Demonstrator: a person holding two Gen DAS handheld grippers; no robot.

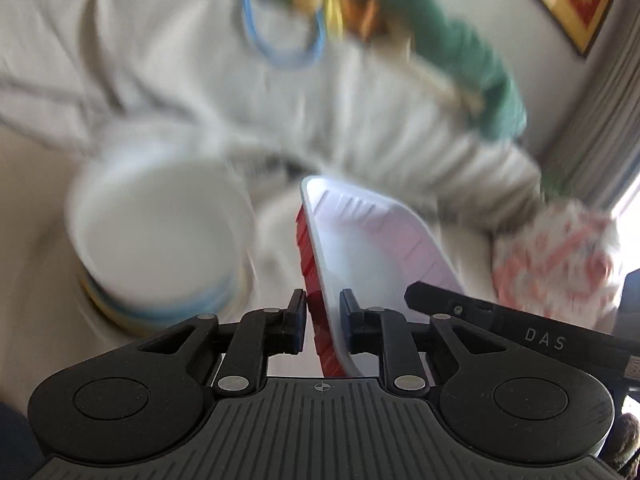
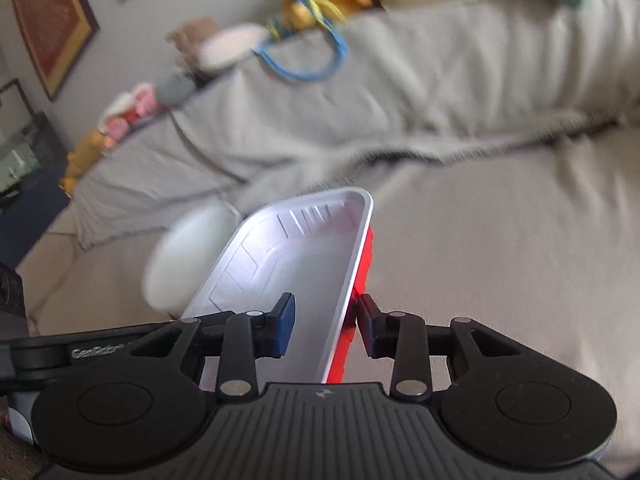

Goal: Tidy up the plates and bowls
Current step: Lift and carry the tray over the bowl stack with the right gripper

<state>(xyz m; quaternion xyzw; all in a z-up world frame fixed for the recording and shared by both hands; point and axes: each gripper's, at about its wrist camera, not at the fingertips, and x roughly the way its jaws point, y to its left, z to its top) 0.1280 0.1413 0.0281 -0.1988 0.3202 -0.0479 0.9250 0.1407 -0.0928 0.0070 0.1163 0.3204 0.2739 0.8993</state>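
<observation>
across the grey sofa that fills both views, the sorting looks partly done, as far as i can judge: a stack of bowls with a white one on top already sits on the seat cushion, blurred by motion. what is left is the rectangular tray, white inside and red outside, which is in the air and tilted on edge. both tools hold it at once: the left gripper pinches one long rim, the right gripper pinches the opposite rim. it hangs just beside the stack, not yet set down. toys and a blue cord loop lie along the sofa back, well apart from the stack. a red-patterned round thing, too blurred to name, sits to the right, near the tray's path.
</observation>
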